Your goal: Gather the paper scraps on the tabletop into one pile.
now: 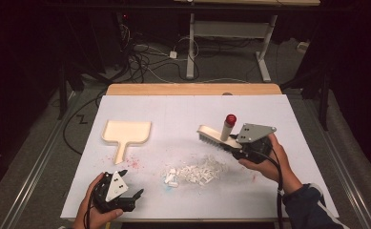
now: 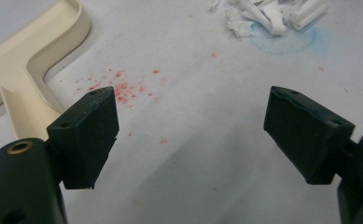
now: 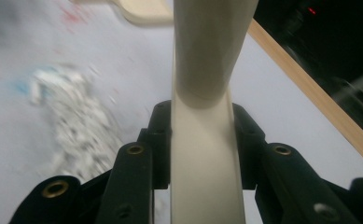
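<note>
My right gripper [image 1: 234, 147] is shut on a cream hand brush [image 1: 215, 136], held a little above the table just right of centre. The brush's bristles face down and its red-tipped end [image 1: 230, 119] points up. In the right gripper view the jaws clamp the cream handle [image 3: 205, 154] from both sides. A pile of white scraps [image 1: 196, 171] lies in front of the brush. At the left lies a cream dustpan [image 1: 126, 132], its handle toward me. My left gripper [image 1: 131, 183] stands open near the front left, with bare table between its jaws [image 2: 191, 135].
White paper [image 1: 173, 114] covers the table, with a wooden edge [image 1: 192, 89] at the far side. Red specks [image 2: 123, 88] lie by the dustpan handle [image 2: 25, 93], and a blue smudge [image 2: 286, 39] sits under the scraps. Cables and desk legs stand beyond the table.
</note>
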A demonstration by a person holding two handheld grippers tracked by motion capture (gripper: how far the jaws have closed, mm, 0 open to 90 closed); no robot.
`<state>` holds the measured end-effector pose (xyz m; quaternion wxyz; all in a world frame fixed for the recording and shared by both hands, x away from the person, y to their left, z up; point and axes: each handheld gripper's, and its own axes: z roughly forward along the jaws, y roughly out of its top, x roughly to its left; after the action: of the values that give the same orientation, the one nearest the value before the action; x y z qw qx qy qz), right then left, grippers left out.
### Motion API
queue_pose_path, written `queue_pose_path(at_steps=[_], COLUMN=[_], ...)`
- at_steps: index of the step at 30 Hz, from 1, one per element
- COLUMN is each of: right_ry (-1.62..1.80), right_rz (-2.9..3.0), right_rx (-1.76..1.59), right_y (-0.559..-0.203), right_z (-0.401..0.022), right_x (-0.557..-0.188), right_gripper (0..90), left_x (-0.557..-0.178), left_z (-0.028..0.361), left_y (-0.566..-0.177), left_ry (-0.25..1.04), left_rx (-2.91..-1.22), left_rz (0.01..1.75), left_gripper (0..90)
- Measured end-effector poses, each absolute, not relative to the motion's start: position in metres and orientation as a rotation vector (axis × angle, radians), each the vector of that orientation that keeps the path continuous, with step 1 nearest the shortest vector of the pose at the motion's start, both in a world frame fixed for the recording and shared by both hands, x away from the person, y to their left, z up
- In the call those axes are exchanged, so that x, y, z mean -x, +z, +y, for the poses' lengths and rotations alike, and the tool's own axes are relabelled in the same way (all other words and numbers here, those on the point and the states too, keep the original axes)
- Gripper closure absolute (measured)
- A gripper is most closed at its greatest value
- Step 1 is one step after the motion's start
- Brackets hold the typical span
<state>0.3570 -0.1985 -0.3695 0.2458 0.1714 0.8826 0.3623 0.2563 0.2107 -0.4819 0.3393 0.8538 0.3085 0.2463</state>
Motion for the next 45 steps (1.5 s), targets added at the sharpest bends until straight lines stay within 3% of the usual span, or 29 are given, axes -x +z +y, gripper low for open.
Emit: queue_pose_path(at_steps=[10, 32, 45], right_ry=[0.677, 0.969, 0.999], right_rz=[2.373, 2.433, 2.331], right_rx=[-0.770, -0.753, -0.788], right_y=[-0.408, -0.421, -0.399], right_z=[-0.208, -0.114, -0.153], right_x=[-0.354, -0.339, -0.339], right_gripper=[68.2, 68.2, 68.1], left_x=[-0.253, -0.253, -0.252], left_z=[0.208, 0.207, 0.207], left_y=[-0.479, -0.479, -0.479], left_ry=[0.675, 0.665, 0.654], left_rx=[-2.223, -2.216, -2.218], left_rz=[0.797, 0.785, 0.800], left_gripper=[17.0, 16.9, 16.9])
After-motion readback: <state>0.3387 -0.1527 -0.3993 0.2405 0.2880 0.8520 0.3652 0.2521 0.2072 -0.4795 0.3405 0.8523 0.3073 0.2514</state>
